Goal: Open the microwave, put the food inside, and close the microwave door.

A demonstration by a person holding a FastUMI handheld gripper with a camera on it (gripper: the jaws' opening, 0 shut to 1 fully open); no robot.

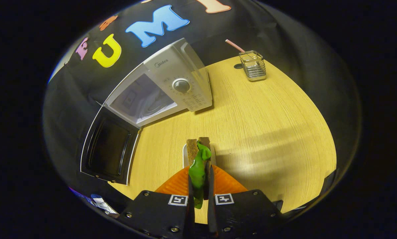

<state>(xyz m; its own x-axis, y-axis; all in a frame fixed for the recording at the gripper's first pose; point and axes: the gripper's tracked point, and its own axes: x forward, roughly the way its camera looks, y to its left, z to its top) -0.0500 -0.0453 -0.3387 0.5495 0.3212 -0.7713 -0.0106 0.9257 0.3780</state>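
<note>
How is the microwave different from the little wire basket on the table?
The microwave is a large white solid box; the wire basket is small, see-through metal mesh. The microwave's door hangs wide open, showing its cavity, while the basket is open-topped, with a checked straw leaning beside it. Both stand on the wooden table, beyond the tool, whose fingers are shut on the sandwich.

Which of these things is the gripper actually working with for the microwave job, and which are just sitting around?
Part of the job:
- gripper, shut on the sandwich
- sandwich with green lettuce, held between the fingers
- microwave, beyond the fingers
- microwave door, swung open

Just lying about:
- wire holder on the far side of the table
- checked straw in the holder
</note>
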